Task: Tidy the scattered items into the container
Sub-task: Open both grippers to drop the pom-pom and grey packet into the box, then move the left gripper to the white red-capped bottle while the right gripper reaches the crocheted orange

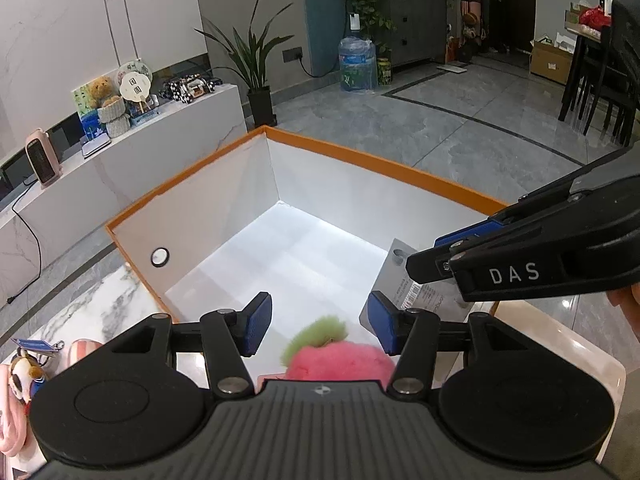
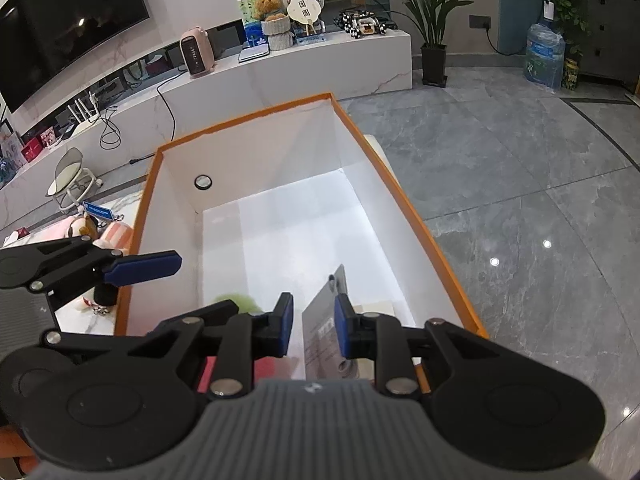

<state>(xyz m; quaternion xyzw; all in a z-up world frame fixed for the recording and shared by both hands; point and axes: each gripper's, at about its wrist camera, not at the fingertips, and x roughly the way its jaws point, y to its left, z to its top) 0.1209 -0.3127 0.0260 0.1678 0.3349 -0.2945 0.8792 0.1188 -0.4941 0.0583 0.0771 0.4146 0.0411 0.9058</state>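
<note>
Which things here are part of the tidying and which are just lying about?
Job:
box
pink plush
grey packet
toys on table
left claw
right claw

Lying about:
heater
teddy bear
potted plant
water jug

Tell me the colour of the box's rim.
Orange, around white inner walls; the box rim shows best in the right wrist view.

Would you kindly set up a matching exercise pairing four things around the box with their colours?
Things:
1. box rim
2. plush toy body
3. flat packet
4. left tool pads

Colours:
A. grey
B. blue
C. orange
D. pink

Pairs: 1-C, 2-D, 3-A, 4-B
</note>
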